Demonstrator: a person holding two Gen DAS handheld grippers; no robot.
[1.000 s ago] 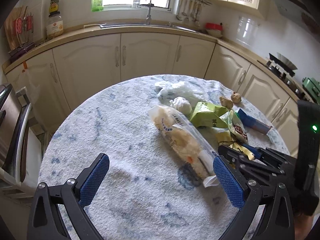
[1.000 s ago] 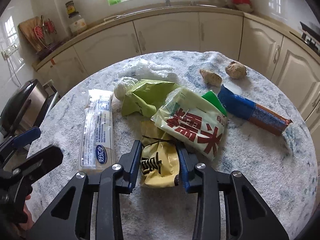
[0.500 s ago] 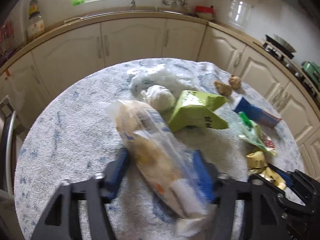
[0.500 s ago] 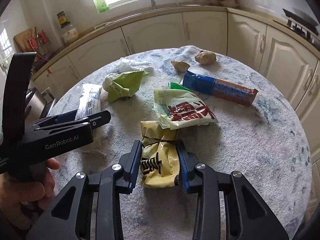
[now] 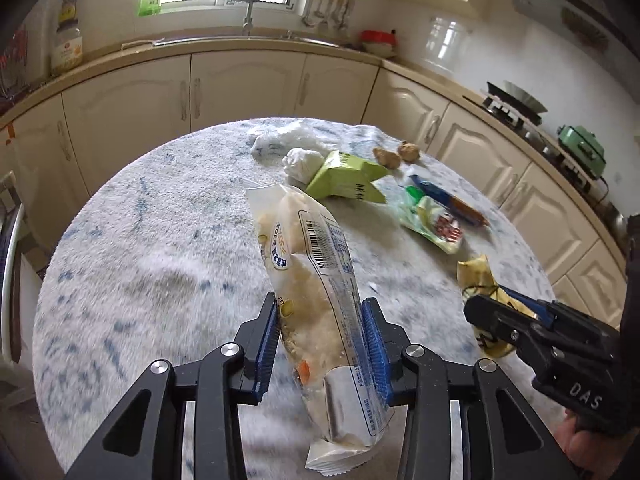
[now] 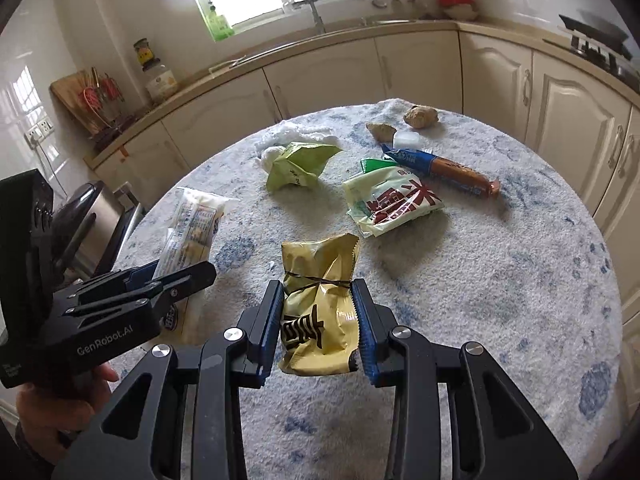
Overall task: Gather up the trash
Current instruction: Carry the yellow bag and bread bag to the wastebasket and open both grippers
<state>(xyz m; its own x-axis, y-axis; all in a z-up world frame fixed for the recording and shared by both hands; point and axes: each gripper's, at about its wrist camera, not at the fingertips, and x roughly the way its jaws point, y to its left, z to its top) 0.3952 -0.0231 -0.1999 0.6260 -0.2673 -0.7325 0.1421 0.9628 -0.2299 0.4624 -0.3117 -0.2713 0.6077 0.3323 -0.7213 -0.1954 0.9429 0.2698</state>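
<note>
Left wrist view shows our left gripper (image 5: 322, 344) fingers, wide apart a second ago, just closed onto the clear snack bag (image 5: 316, 288), lifting it off the desk (image 5: 160, 240), while our right gripper (image 6: 318, 322) still clamps the yellow wrapper (image 6: 318, 304), so both pieces are ready for disposal.

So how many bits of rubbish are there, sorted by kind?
Held packets: 2, clear packet, yellow packet
Packets lying on the table: 3, green wrapper, pale-green bag, blue-and-brown packet
White crumpled wads: 2
Brown lumps: 2
Small white tub: 1
Total: 10
</note>
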